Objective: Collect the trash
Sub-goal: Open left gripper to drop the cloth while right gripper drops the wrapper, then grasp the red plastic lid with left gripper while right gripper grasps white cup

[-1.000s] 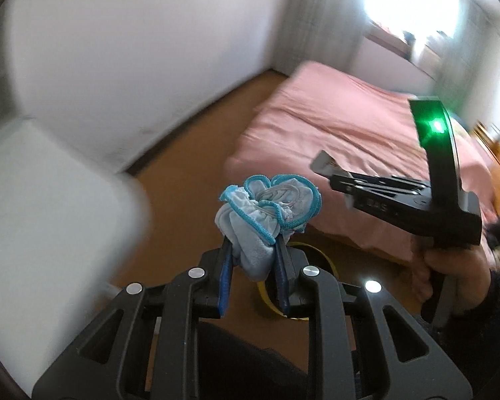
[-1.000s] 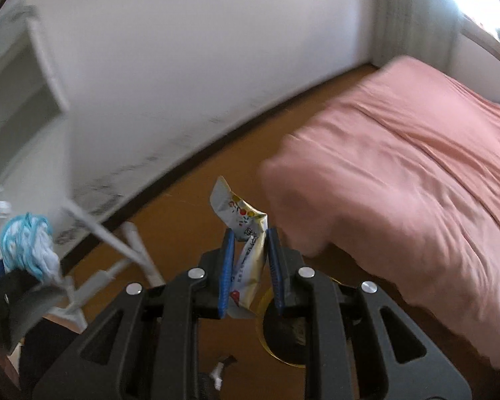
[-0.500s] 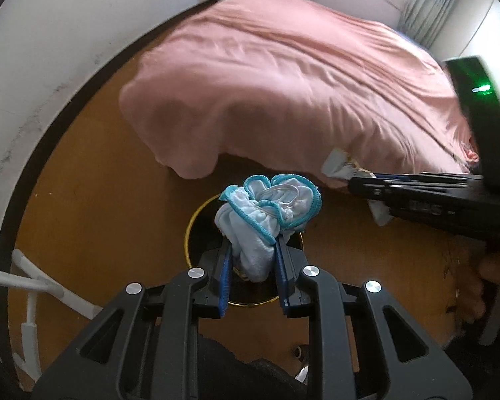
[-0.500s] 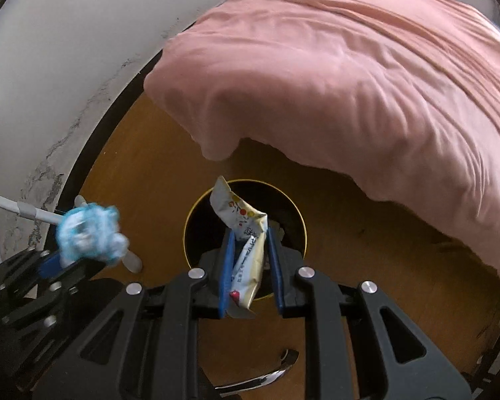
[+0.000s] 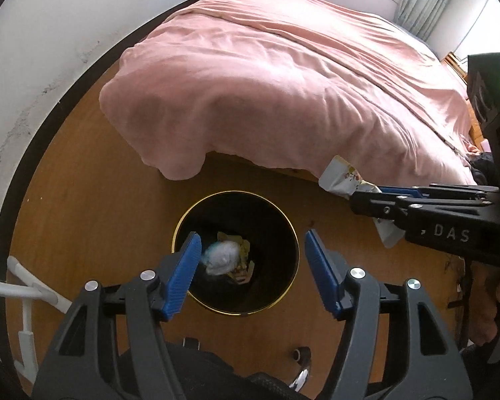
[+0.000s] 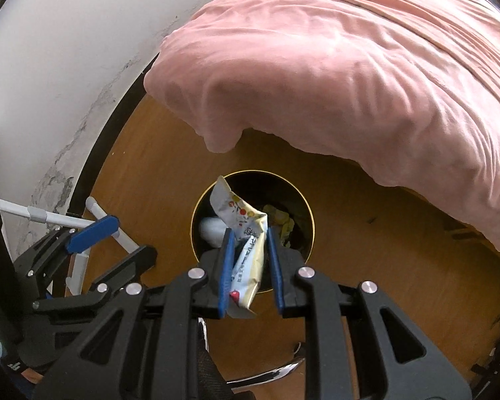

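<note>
Left wrist view is looking down into a round black bin with a thin gold rim, standing on smooth orange-brown wood floor beside a bed draped in a wrinkled pink cover. A crumpled white-and-blue cloth is lying in the bin on yellowish scraps. The left gripper is hanging above the bin, its ribbed blue pads spread wide and holding nothing. The right gripper is pointing down over the bin too, its pads pinching a glossy, creased snack wrapper, which is sticking up between them above the opening.
</note>
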`<state>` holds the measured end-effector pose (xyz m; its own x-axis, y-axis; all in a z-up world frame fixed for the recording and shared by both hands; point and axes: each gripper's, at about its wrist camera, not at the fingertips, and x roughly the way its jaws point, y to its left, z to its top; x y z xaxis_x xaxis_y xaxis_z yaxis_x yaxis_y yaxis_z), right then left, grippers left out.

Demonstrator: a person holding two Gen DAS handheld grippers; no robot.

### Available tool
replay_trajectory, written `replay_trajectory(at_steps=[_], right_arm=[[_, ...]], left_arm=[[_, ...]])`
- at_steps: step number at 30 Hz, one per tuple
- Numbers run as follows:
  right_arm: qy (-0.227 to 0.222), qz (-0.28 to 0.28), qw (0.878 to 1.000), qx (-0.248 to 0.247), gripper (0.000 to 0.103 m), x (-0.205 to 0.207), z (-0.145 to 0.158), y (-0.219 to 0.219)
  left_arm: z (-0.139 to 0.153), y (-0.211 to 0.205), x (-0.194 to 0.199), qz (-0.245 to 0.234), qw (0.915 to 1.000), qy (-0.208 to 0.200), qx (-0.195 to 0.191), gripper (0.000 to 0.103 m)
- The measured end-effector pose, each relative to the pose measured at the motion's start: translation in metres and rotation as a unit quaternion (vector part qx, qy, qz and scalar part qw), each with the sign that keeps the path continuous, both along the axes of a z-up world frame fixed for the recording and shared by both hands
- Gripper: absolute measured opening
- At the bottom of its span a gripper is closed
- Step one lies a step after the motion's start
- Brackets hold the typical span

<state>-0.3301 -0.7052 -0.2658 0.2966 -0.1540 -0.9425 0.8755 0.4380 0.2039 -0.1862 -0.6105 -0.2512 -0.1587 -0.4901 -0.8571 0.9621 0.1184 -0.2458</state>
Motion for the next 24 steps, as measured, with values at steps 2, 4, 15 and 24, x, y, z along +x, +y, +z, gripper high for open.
replay_trajectory(at_steps=[2, 4, 15, 24], right_arm=[[-0.001, 0.003, 1.0, -0.001, 0.021, 0.003, 0.0, 0.0], [-0.002, 0.006, 1.0, -0.002, 0.021, 0.006, 0.001, 0.001], [-0.006, 0.014, 0.999, -0.034, 0.061, 0.027, 0.018, 0.007], [-0.04, 0.055, 0.988, -0.137, 0.061, 0.07, 0.081, 0.038]], left_arm=[[0.004, 0.003, 0.004, 0.005, 1.0, 0.0, -0.001, 0.063], [0.008, 0.007, 0.007, 0.009, 0.9999, -0.002, -0.003, 0.063], [0.064, 0.045, 0.026, 0.038, 0.9981, -0.013, -0.047, 0.078], [0.15, 0.118, 0.053, 0.081, 0.9896, -0.045, -0.11, 0.091]])
